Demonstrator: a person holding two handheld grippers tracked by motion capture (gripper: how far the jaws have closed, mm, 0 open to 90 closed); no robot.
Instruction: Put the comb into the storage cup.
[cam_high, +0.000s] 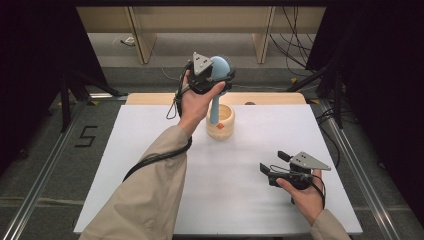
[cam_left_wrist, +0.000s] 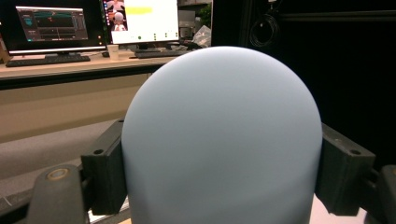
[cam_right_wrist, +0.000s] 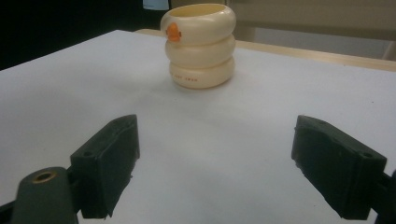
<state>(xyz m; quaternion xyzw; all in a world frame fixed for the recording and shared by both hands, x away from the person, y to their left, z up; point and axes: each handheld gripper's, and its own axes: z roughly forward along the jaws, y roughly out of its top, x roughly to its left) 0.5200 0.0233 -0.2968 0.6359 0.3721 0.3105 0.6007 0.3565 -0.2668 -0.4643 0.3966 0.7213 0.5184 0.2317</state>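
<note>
Left gripper (cam_high: 220, 75) pinching pale-blue round-headed brush (cam_high: 218, 67), handle over cream ribbed cup (cam_high: 220, 122); next: lower straight in. Right gripper (cam_high: 272, 162) spread, idle.

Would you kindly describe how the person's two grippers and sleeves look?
Both the left gripper and the right gripper are black, each with two blocky jaws and a grey three-cornered plate on top. A black cable trails from the left one along the forearm; thinner black cable loops hang at both hands. The sleeves are beige.
</note>
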